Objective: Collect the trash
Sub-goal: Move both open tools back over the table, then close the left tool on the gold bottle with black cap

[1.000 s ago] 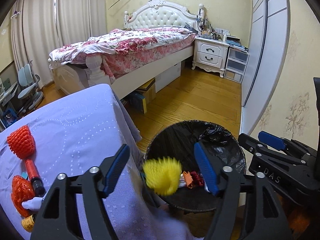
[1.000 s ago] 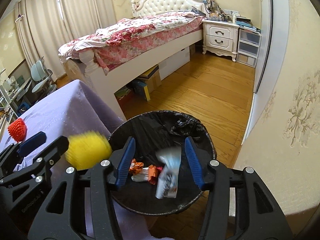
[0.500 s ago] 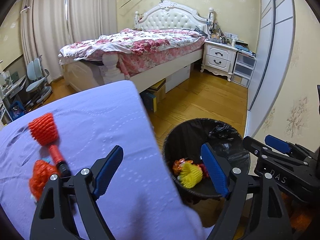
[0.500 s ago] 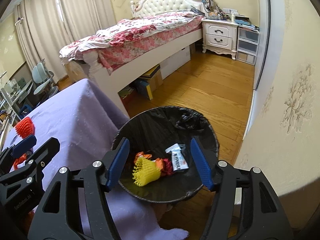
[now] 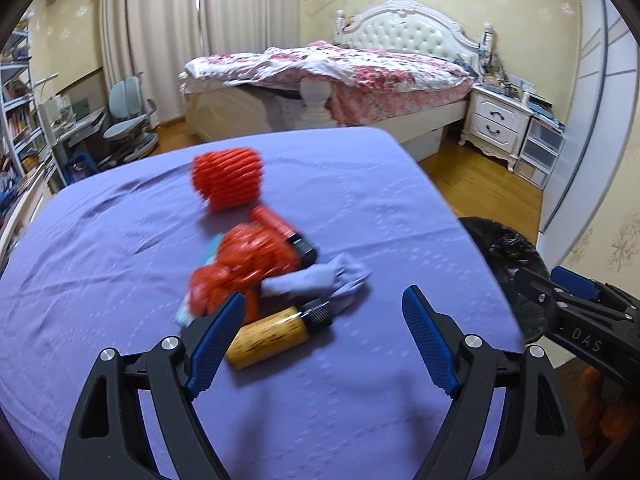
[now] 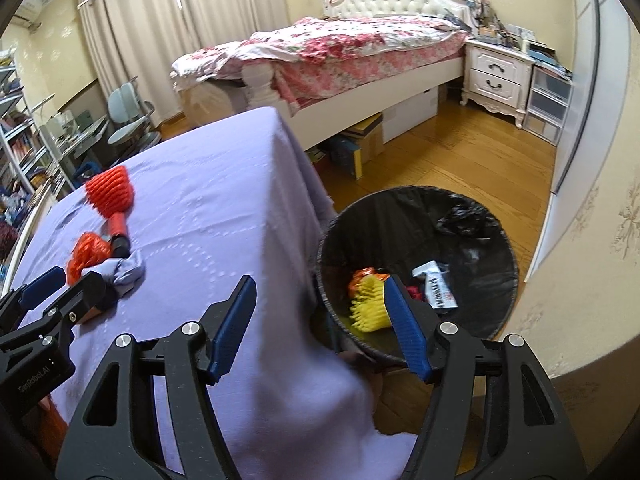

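My left gripper (image 5: 326, 338) is open and empty above the purple table (image 5: 120, 248), just short of a pile of trash: a yellow bottle with a black cap (image 5: 272, 336), a crumpled red wrapper (image 5: 244, 268), a pale blue wad (image 5: 316, 280), a red bottle (image 5: 280, 228) and a red foam net (image 5: 226, 178). My right gripper (image 6: 324, 326) is open and empty over the table's corner beside the black bin (image 6: 480, 220). In the bin lie a yellow foam net (image 6: 368, 304), a white wrapper (image 6: 436, 286) and orange scraps (image 6: 360, 278).
The bin (image 5: 504, 248) stands on the wooden floor (image 6: 460, 160) right of the table. A bed (image 5: 360, 76) and a white nightstand (image 5: 496, 128) are behind. A desk chair (image 5: 128, 120) and shelves are at the far left. A wall (image 6: 600, 200) is close on the right.
The yellow foam net and the white wrapper fell into the bin. Both grippers then swung left, the left one back over the table toward the remaining pile.
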`<state>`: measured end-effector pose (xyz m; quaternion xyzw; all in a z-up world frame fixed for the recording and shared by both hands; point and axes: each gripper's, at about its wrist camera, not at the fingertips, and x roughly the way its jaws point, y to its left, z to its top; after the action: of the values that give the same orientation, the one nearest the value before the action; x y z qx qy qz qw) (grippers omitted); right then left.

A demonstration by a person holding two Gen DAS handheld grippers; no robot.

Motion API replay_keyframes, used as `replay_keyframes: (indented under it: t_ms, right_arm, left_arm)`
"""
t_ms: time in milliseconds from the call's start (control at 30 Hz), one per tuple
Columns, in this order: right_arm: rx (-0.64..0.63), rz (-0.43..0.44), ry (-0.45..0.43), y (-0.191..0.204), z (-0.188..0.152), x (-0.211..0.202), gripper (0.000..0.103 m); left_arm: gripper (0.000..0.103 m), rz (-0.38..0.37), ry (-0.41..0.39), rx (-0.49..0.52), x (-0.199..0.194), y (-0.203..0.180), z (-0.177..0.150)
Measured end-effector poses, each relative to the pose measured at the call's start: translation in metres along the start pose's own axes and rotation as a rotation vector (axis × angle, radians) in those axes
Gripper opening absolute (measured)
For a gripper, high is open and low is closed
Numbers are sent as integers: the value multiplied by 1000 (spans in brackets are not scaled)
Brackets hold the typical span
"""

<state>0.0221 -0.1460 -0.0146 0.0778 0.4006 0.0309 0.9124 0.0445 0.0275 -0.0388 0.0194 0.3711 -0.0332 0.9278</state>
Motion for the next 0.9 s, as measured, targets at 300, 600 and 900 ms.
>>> replay_keyframes:
  t_ms: [300, 600, 900]
  right_arm:
    - [-41, 30, 30, 32, -11, 2, 65]
    - [-54, 31, 41, 41, -14, 5, 65]
    - [-51, 32, 40, 41, -14, 6, 65]
  left_arm:
    - [74, 13, 61, -14, 13, 27, -12]
    - [59, -27, 93, 24, 16, 24, -19]
    - [59, -8, 91, -32, 6, 31, -26]
